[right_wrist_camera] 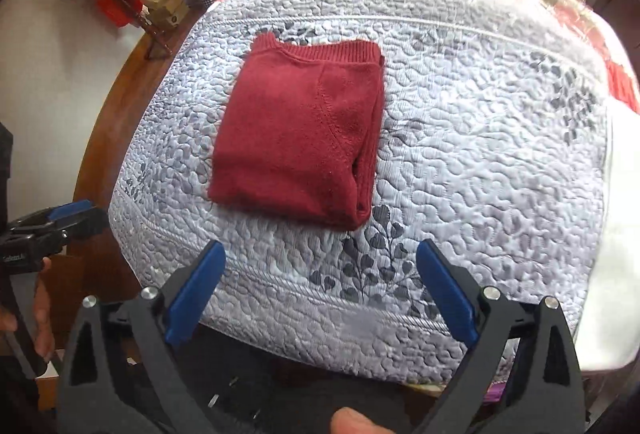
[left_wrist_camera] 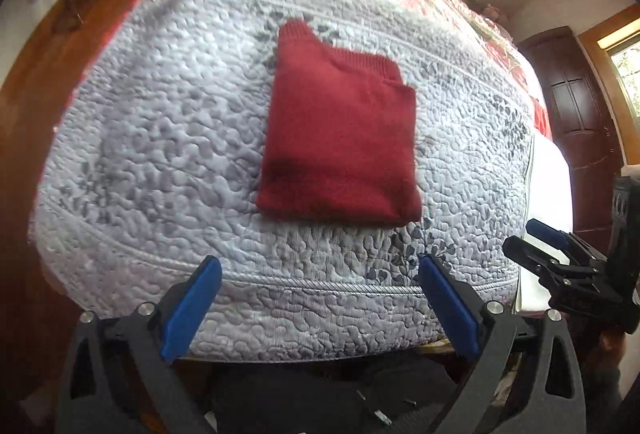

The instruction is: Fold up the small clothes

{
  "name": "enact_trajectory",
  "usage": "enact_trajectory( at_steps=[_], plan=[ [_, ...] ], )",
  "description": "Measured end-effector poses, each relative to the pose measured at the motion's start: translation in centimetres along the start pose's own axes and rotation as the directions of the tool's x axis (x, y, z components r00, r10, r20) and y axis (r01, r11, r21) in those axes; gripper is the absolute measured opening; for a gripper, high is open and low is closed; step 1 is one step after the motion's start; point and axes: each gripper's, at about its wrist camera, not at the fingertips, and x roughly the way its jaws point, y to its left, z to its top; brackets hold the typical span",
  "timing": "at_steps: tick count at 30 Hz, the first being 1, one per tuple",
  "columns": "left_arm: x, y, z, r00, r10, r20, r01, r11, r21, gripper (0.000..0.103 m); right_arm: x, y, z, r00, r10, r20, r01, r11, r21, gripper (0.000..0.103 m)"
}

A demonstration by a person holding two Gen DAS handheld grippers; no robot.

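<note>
On the bed's pale quilt (right_wrist_camera: 460,122), a red sweater (right_wrist_camera: 296,130) lies folded into a compact rectangle, ribbed hem at the far edge. Left claw (left_wrist_camera: 320,308) and right claw (right_wrist_camera: 320,292) hang at the near edge, jaws apart, empty. Knit looks soft, thick, light; best pinched at a layered corner.

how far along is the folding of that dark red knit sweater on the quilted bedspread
Done: the dark red knit sweater lies folded into a compact rectangle on the pale blue quilted bedspread. In hand: nothing; the left gripper and right gripper are open, clear of it. Left: no other garment is visible to fold.
</note>
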Motion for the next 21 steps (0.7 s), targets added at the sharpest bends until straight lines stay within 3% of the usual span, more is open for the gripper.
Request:
enact_trajectory(
  at_steps=[3,8,15,21],
  plan=[
    [-6.0,-2.2,-2.0,0.996,0.025,0.090,-0.030,0.998,0.046,0.099,-5.7,1.5,-1.3,0.996,-0.039,0.075,0.040,0.999,-0.008,0.098],
    [-11.9,-4.6,-4.2,0.983,0.043,0.177,-0.054,0.997,0.059,0.099,-12.5,2.9,-1.6,0.987,-0.078,0.141,0.082,0.996,-0.021,0.098],
    [-15.1,-6.0,-4.4,0.972,0.000,0.234,-0.014,0.998,0.055,0.099,-16.8,4.7,-1.8,0.967,-0.130,0.221,0.137,0.990,-0.017,0.100],
    [-16.0,-6.7,-4.6,0.967,-0.001,0.257,-0.023,0.996,0.089,0.099,-17.5,5.7,-2.6,0.963,-0.143,0.228,0.151,0.988,-0.017,0.100]
  ],
)
